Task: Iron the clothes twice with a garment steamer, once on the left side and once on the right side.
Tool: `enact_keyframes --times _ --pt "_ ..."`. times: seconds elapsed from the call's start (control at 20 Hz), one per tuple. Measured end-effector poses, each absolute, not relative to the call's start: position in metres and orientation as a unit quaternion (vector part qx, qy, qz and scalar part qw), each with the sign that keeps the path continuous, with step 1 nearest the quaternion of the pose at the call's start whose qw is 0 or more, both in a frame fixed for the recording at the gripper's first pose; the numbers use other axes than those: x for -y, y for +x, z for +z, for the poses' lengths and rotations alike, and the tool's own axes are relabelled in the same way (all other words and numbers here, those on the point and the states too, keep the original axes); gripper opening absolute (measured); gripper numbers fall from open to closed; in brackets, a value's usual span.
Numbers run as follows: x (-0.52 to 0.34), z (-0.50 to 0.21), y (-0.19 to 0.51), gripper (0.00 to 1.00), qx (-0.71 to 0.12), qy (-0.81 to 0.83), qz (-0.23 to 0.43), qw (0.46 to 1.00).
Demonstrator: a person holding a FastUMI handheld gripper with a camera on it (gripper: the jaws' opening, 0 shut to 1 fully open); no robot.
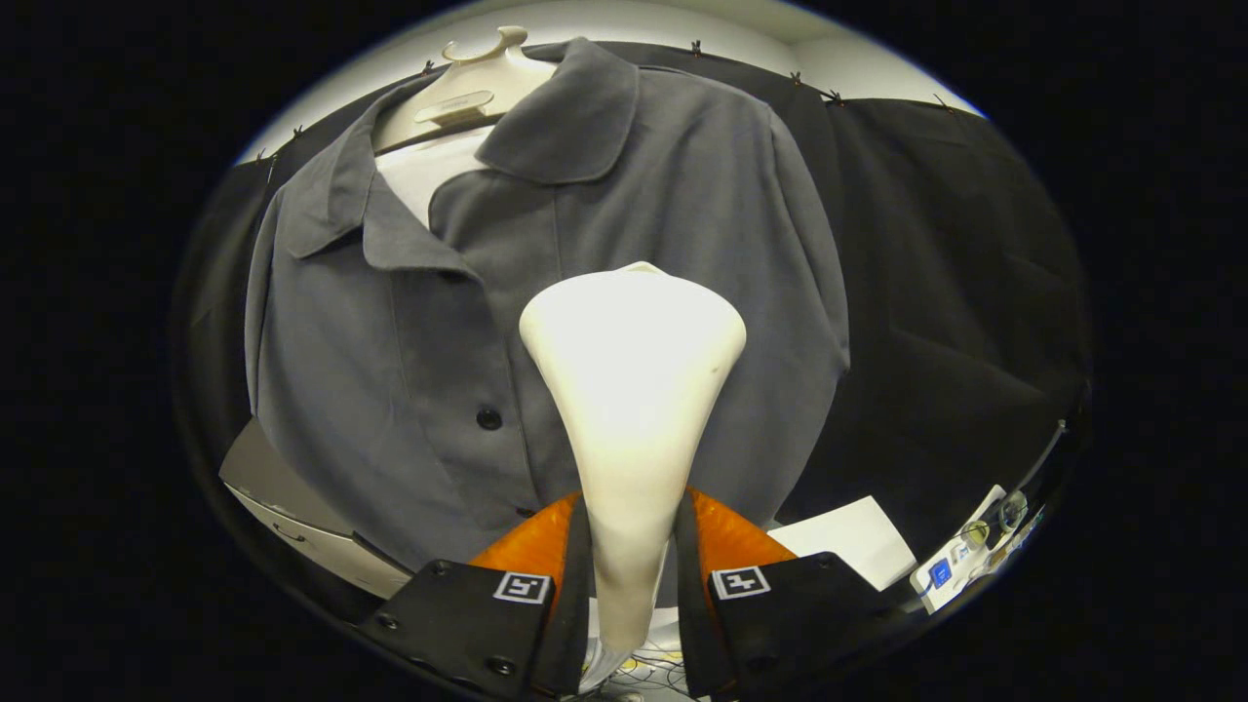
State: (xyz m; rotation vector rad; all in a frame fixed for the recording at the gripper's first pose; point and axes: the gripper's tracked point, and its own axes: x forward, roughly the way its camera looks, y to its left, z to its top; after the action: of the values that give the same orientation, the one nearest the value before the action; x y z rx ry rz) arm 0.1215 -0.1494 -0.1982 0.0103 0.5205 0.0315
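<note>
Gripper view: jaws pinching one white garment steamer (632, 390) against one grey shirt (409, 322) with two dark buttons.

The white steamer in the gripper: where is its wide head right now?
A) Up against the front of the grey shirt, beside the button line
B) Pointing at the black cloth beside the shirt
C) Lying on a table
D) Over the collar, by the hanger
A: the gripper is shut on the steamer, whose head stands before the grey shirt, beside its buttons and below the collar.
</note>
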Motion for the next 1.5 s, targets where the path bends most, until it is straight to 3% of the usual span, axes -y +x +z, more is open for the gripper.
enact_keyframes --times 1.5 --pt "0.195 -0.408 0.090 0.46 -0.395 0.029 0.005 0.918"
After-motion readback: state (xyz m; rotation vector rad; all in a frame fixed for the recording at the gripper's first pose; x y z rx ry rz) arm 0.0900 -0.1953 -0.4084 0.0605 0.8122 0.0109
